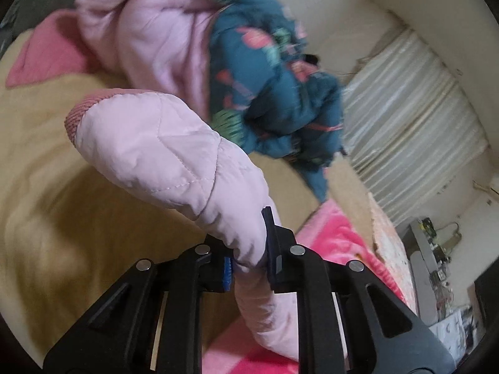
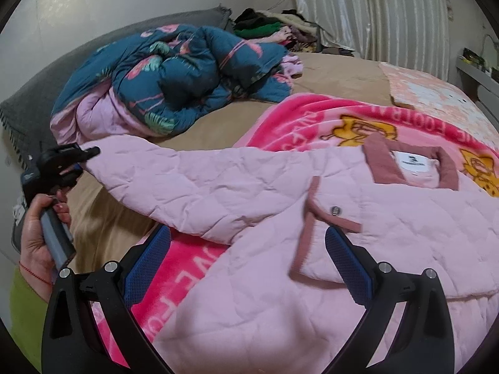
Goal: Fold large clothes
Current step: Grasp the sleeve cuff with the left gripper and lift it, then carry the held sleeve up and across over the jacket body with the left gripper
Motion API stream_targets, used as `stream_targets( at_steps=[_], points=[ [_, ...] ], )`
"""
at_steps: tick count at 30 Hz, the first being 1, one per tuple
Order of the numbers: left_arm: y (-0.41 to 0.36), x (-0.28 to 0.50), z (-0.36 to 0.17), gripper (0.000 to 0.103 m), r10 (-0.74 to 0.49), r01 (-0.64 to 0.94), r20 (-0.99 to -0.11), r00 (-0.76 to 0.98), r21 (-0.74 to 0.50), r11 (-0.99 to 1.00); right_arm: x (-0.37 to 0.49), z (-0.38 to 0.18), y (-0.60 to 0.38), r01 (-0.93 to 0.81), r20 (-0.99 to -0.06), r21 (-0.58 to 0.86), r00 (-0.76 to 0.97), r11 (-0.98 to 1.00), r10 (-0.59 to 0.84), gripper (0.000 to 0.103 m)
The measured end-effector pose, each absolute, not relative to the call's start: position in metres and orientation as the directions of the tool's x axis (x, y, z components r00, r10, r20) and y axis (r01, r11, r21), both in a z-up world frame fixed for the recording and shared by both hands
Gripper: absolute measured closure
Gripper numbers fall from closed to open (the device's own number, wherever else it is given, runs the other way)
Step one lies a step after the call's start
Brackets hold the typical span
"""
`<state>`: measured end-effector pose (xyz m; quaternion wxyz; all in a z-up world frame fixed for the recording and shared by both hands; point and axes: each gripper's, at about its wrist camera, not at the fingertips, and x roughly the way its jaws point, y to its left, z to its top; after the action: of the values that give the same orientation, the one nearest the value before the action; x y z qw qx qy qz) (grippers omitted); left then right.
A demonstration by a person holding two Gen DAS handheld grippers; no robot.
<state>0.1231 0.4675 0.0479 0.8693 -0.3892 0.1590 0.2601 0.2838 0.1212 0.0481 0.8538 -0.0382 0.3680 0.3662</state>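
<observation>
The pink quilted jacket (image 2: 312, 212) lies front-up on a bright pink blanket (image 2: 296, 118) spread over the bed (image 2: 336, 78), its collar (image 2: 408, 168) toward the far right and its body running under the right gripper (image 2: 248, 265). One sleeve (image 2: 174, 174) stretches left from the body, so its long axis runs across the bed, from the shoulder out to the left gripper (image 1: 249, 255). That gripper is clenched on the sleeve a little short of the ribbed cuff (image 1: 78, 115), which flops free past the jaws and is raised off the tan sheet (image 1: 62, 187). The right gripper hangs over the jacket's front with its jaws spread wide and nothing between them; it is the nearer one to the body and the placket (image 2: 308, 224). To my eye the coming move is to carry the sleeve rightward, back along its own line and over the chest, though exactly how much cloth the left pads have is hard to judge from here. Beyond lie a crumpled teal floral quilt (image 2: 187, 71), a grey pillow (image 2: 37, 106), a heap of dark clothes (image 2: 265, 25) by a pale curtain (image 2: 374, 9), and a plain wall (image 2: 93, 0).
</observation>
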Motion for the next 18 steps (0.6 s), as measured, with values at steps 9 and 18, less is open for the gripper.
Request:
stream_targets(
  at_steps=[9,18],
  points=[
    [0.398,0.128,0.118,0.095,0.3,-0.43,-0.311,0.902,-0.569,0.701,0.287,0.057,0.063,-0.582,-0.626,0.24,0.518,0.777,0.582,0.004],
    [0.328,0.142,0.161,0.095,0.185,-0.266,-0.201,0.962,-0.53,0.805,0.287,0.059,0.008,-0.517,-0.611,0.268,0.561,0.813,0.558,0.004]
  ],
)
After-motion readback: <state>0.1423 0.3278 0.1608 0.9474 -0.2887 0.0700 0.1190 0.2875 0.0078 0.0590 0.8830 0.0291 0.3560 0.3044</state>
